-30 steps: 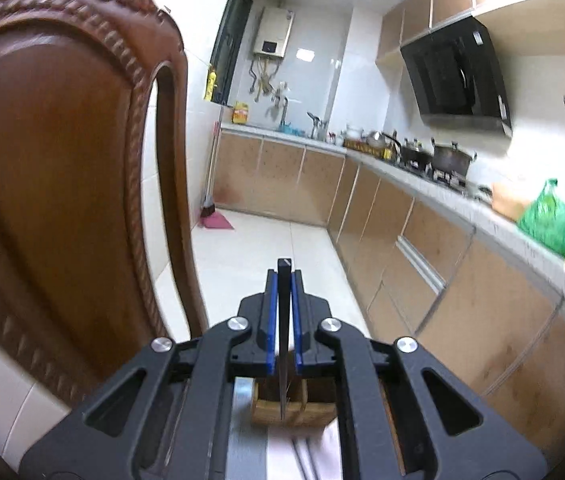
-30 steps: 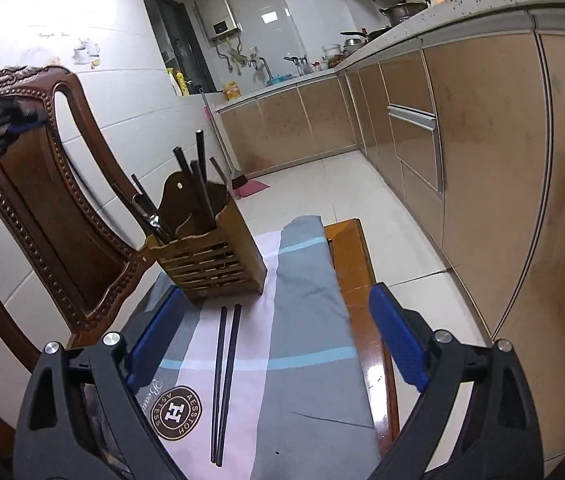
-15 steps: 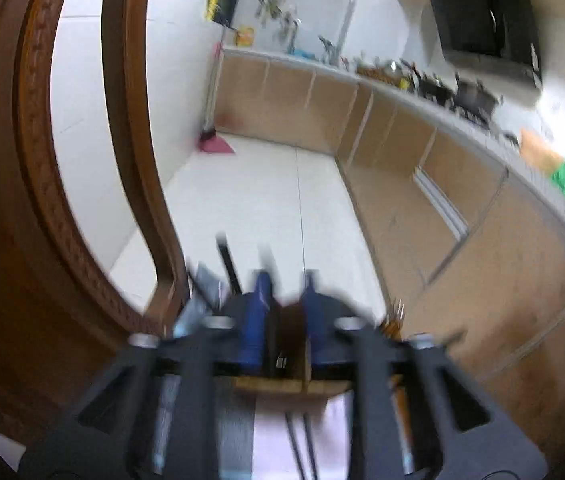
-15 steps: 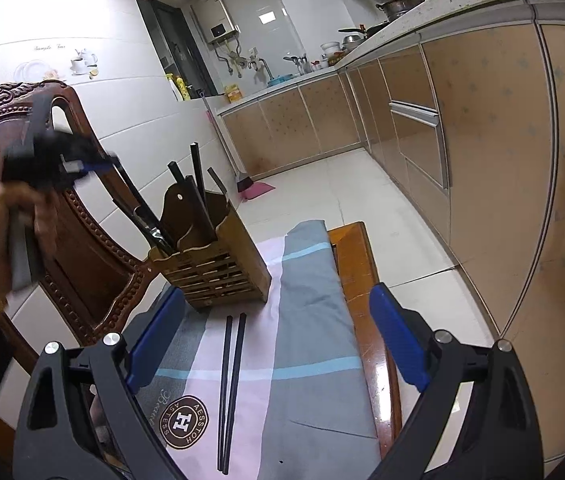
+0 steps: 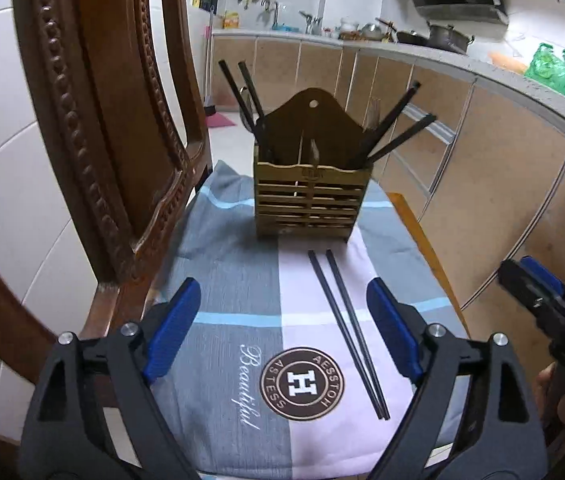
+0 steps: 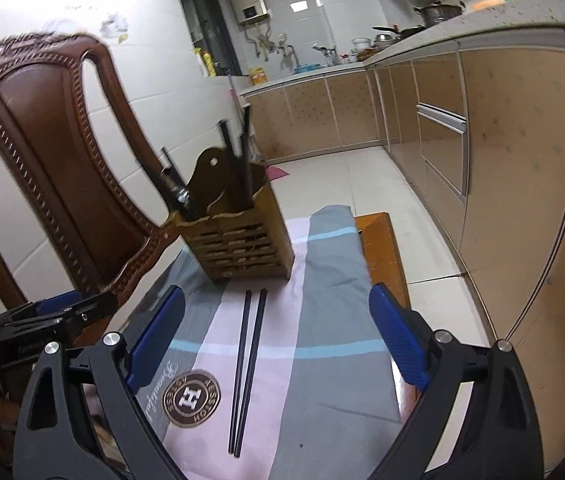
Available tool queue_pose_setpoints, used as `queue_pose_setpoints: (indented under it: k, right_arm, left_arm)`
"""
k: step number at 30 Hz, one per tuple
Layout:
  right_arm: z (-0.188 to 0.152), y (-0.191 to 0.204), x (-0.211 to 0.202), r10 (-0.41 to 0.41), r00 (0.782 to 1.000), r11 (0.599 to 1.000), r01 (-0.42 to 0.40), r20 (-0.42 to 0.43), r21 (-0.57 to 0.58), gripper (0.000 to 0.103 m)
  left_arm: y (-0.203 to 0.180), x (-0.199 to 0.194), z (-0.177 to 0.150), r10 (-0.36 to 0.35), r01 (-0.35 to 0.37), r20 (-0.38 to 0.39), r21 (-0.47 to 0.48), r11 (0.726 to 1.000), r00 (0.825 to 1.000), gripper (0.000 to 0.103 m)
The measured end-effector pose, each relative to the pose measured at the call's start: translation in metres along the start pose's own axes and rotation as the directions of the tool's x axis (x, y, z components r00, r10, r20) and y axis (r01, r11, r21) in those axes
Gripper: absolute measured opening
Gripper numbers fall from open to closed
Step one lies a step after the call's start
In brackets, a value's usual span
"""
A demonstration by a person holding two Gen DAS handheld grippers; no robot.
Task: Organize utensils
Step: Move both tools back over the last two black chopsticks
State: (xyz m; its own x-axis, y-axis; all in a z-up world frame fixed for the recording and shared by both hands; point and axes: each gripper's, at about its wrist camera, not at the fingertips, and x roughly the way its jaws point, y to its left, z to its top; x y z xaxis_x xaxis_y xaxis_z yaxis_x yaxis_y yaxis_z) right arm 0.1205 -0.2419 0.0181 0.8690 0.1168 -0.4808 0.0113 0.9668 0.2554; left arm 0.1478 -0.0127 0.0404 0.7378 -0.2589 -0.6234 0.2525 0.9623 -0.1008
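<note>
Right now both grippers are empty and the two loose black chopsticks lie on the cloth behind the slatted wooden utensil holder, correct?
Not quite. The two loose black chopsticks lie on the cloth in front of the slatted wooden utensil holder, on the camera side, not behind it; the left wrist view shows this. Left gripper, its jaws opening, and right gripper are both empty.

Both wrist views toward utensil holder [image 5: 309,196]

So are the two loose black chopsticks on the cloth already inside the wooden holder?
No: the chopsticks lie flat, side by side, on the cloth in front of the wooden holder, outside it.
</note>
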Motion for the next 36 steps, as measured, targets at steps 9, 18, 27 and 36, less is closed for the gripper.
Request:
queue_pose_setpoints:
  k: [9, 18, 27, 36]
  right_arm:
    - [-0.009, 0.014, -0.005, -0.023, 1.000, 0.998, 0.023, 0.005, -0.059, 0.091]
    - [-0.009, 0.013, -0.003, -0.027, 1.000, 0.998, 0.027, 0.003, -0.058, 0.091]
    - [-0.009, 0.013, -0.006, -0.028, 1.000, 0.998, 0.028, 0.004, -0.060, 0.091]
    - [-0.005, 0.012, -0.008, -0.020, 1.000, 0.999, 0.020, 0.004, -0.044, 0.091]
  left_arm:
    - [-0.011, -0.009, -0.008, -0.001, 0.000, 0.019, 0.062, 0.998, 1.000, 0.085]
    - [-0.011, -0.005, -0.008, 0.001, -0.001, -0.003, 0.066, 0.998, 1.000, 0.085]
    - [-0.015, 0.003, -0.008, -0.003, 0.005, -0.027, 0.065, 0.998, 1.000, 0.085]
    - [-0.018, 0.043, -0.008, -0.014, 0.013, -0.119, -0.004, 1.000, 0.993, 0.085]
